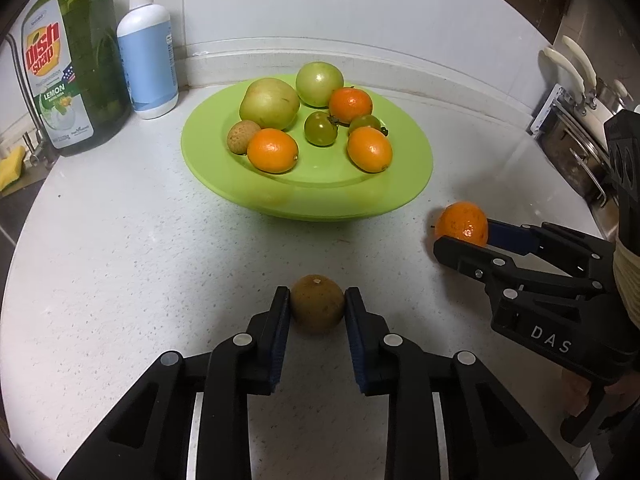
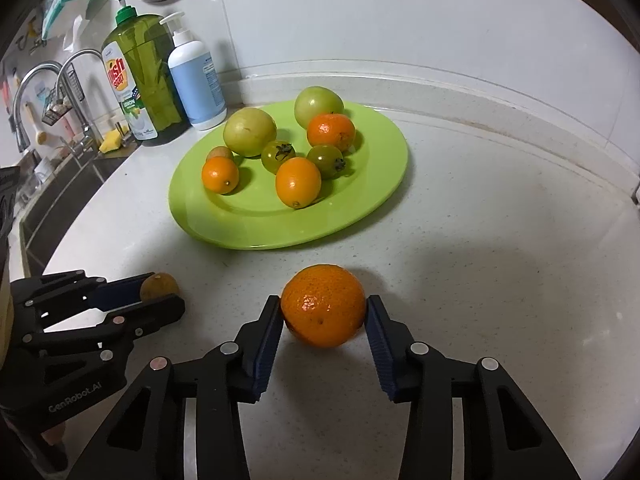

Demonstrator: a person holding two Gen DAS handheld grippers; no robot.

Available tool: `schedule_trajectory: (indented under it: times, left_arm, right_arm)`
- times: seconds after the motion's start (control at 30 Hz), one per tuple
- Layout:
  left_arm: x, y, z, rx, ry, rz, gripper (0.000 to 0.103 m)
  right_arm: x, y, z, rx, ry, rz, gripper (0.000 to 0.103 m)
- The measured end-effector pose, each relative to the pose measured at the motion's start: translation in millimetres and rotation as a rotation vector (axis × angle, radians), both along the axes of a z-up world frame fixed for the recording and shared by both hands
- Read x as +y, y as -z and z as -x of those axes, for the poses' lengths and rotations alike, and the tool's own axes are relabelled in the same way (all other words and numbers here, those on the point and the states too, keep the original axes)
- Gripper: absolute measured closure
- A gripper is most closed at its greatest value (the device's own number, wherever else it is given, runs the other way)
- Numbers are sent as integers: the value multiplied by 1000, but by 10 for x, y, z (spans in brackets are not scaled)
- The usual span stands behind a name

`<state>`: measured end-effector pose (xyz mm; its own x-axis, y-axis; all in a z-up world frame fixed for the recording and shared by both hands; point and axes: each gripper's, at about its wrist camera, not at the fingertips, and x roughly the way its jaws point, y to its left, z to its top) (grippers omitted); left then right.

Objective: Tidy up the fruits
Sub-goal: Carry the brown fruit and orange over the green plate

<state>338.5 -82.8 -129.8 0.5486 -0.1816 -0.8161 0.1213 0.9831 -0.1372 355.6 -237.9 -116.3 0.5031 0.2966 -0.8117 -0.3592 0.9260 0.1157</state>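
Most of the sorting looks done, as far as we can judge. The green plate (image 1: pixel 208 168), in the upper middle of the left wrist view, already carries eight pieces: two large pale green fruits (image 1: pixel 269 104) at its back, three tangerines (image 1: pixel 273 150), two small green tomatoes (image 1: pixel 320 128) in the middle, and one small brown fruit (image 1: pixel 243 137) at its left side.

Two pieces are left on the white countertop (image 1: pixel 140 260), and we have a gripper on each. In the lower centre of the left wrist view, our left gripper (image 1: pixel 317 304) has its pads against both sides of a brown round fruit (image 1: pixel 317 308), probably a longan, though we cannot be sure. It appears to rest on the counter, near the plate's front rim but clear of it.

In the lower centre of the right wrist view, our right gripper (image 2: pixel 323 312) brackets a loose tangerine (image 2: pixel 323 305). The left pad touches it; the right pad looks to be at its skin or a hair off, so we read this as a clamp just closing or lightly made. A shadow beneath the fruit hints it may be barely off the surface, but we cannot tell.

At the upper left of both views stand a dish soap bottle (image 1: pixel 76 60) and a white pump bottle (image 1: pixel 147 48), beside the plate and out of the way.

What remains, in our judgement, is carrying both fruits to the plate, where free space shows along the front.
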Motion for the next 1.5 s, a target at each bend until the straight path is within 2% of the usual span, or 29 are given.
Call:
schedule_trajectory:
  times: [0.37,0.93,1.5]
  left_arm:
    - [-31,-192,89,-51,34,10,75]
    - [111,-636,349,-158,86,41,75]
    - [510,-919,234,-232,126,-9,75]
  right_arm:
    - [-19,-88,72,-12,16,-13,60]
    - [99,-550,354,-86,56,-55,60]
    - [483,-735,319,-118,73,-61,60]
